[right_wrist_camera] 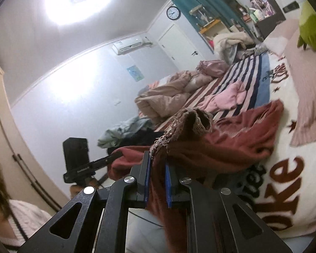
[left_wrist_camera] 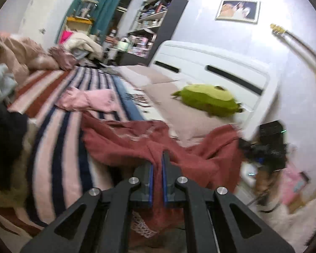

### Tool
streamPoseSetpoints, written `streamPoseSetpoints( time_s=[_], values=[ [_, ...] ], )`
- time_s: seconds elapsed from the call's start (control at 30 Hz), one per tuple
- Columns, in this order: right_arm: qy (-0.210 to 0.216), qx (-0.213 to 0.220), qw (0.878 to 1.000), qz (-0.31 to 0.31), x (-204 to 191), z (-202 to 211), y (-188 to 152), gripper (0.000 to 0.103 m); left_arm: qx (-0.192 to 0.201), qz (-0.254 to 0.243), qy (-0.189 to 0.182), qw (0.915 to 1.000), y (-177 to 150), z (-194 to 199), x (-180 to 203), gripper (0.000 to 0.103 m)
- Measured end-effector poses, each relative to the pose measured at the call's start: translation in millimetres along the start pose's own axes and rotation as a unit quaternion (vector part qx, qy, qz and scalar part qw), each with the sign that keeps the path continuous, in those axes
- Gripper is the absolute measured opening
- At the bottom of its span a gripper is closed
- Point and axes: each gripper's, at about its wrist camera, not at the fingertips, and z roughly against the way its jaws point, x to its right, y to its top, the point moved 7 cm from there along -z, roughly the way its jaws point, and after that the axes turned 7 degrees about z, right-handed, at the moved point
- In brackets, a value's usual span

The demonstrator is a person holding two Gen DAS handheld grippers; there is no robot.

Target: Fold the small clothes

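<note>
A dark red garment lies spread over the near part of the bed. My left gripper is shut on a fold of it near its near edge. My right gripper is shut on another part of the same red garment, whose lace-trimmed edge stands up above the fingers. The other gripper shows at the right of the left wrist view and at the left of the right wrist view. A pink garment lies further up the bed, also in the right wrist view.
The bed has a striped blanket, a white printed cover and a white headboard. A green plush lies by the pillows. A beige duvet and a heap of grey and dark clothes sit at the bed's side.
</note>
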Motion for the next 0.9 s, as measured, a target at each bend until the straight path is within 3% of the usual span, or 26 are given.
streamPoseSetpoints(
  time_s=[0.07, 0.23, 0.4, 0.5, 0.57, 0.63, 0.67, 0.7, 0.8, 0.9],
  values=[
    [-0.033, -0.009, 0.999, -0.004, 17.6, -11.5, 10.2, 0.007, -0.010, -0.010, 0.040, 0.9991, 9.4, -23.5, -14.6, 0.004],
    [-0.104, -0.057, 0.992, -0.039, 92.3, -51.4, 28.9, 0.006, -0.058, -0.021, 0.081, 0.9948, 31.6, -108.9, -49.4, 0.004],
    [-0.183, -0.129, 0.969, -0.103, 193.7, -101.3, 23.1, 0.006, -0.127, -0.014, 0.126, 0.9837, 38.9, -211.2, -91.4, 0.007],
    [-0.199, -0.162, 0.958, -0.125, 224.9, -116.0, 6.2, 0.010, -0.178, -0.016, 0.142, 0.9737, 18.1, -252.6, -111.3, 0.013],
    [-0.190, -0.168, 0.958, -0.133, 228.5, -114.3, -2.6, 0.013, -0.181, -0.019, 0.132, 0.9744, 12.0, -251.7, -111.4, 0.018],
    [-0.175, -0.164, 0.963, -0.126, 220.7, -104.8, -2.9, 0.029, -0.164, -0.022, 0.117, 0.9792, 15.7, -233.7, -105.4, 0.045],
    [-0.171, -0.161, 0.966, -0.112, 213.6, -94.1, -0.4, 0.043, -0.153, -0.022, 0.110, 0.9819, 19.2, -220.9, -102.1, 0.076],
    [-0.171, -0.158, 0.967, -0.098, 206.1, -84.2, 1.6, 0.056, -0.142, -0.021, 0.094, 0.9852, 22.3, -204.5, -96.7, 0.087],
    [-0.186, -0.158, 0.968, -0.059, 182.5, -53.2, 1.9, 0.062, -0.137, -0.024, 0.056, 0.9887, 19.9, -167.1, -84.3, 0.087],
    [-0.181, -0.179, 0.965, -0.059, 168.3, -35.9, -13.4, 0.067, -0.165, -0.019, 0.065, 0.9841, -3.9, -152.4, -88.6, 0.087]
  ],
)
